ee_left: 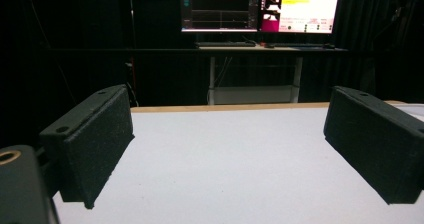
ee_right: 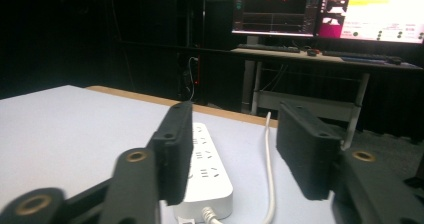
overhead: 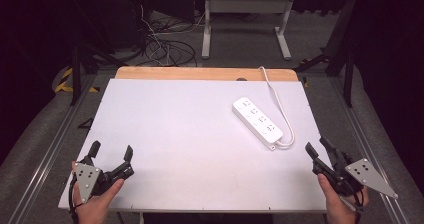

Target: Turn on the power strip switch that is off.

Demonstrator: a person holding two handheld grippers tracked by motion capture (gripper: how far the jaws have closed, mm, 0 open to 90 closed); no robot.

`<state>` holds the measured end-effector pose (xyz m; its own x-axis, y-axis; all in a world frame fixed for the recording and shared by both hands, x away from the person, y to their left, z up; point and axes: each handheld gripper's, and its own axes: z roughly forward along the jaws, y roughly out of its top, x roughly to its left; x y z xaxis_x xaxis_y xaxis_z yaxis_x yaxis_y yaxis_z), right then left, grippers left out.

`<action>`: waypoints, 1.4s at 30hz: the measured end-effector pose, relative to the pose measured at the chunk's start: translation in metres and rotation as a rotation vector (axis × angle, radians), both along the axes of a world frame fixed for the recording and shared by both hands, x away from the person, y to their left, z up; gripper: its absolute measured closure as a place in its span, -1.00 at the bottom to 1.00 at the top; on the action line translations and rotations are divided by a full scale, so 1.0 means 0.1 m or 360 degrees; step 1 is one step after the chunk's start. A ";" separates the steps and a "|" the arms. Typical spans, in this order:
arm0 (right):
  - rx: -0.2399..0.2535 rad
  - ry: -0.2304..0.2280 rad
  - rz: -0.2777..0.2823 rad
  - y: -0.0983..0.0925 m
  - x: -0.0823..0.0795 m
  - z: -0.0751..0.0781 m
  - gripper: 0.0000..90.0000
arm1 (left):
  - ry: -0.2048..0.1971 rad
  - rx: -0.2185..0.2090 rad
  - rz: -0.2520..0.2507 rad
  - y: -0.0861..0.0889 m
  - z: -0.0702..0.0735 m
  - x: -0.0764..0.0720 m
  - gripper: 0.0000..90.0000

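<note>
A: Where does your work stand right now?

B: At the very start, I'd judge. Your left tongs point(overhead: 111, 151) rest at the near left corner of the flat white table point(overhead: 190, 149), spread wide with nothing between the jaws. Your right tongs point(overhead: 320, 148) sit at the near right edge, about half open and empty as well.

A: And the thing you're after?

B: The long white plastic power strip point(overhead: 257, 122) lies flat on the right half of the table, angled, its near end pointing toward your right tongs. Its white cord point(overhead: 278, 104) loops from that near end and runs along its right side to the far edge. In the right gripper view the strip point(ee_right: 207, 174) lies just ahead of the jaws, not touched.

A: The next move?

B: Probably reach forward with your right tongs, straddle the strip's narrow width near its end, then close. Mind the cord beside it, so you don't pinch it.
</note>
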<state>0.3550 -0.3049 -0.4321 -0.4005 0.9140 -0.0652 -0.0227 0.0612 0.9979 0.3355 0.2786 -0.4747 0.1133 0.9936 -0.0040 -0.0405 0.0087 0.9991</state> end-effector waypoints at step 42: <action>-0.0152 0.0199 0.0146 0.30 0.31 0.25 1.00 | 0.0018 0.0006 0.0006 0.02 -0.03 0.01 -0.85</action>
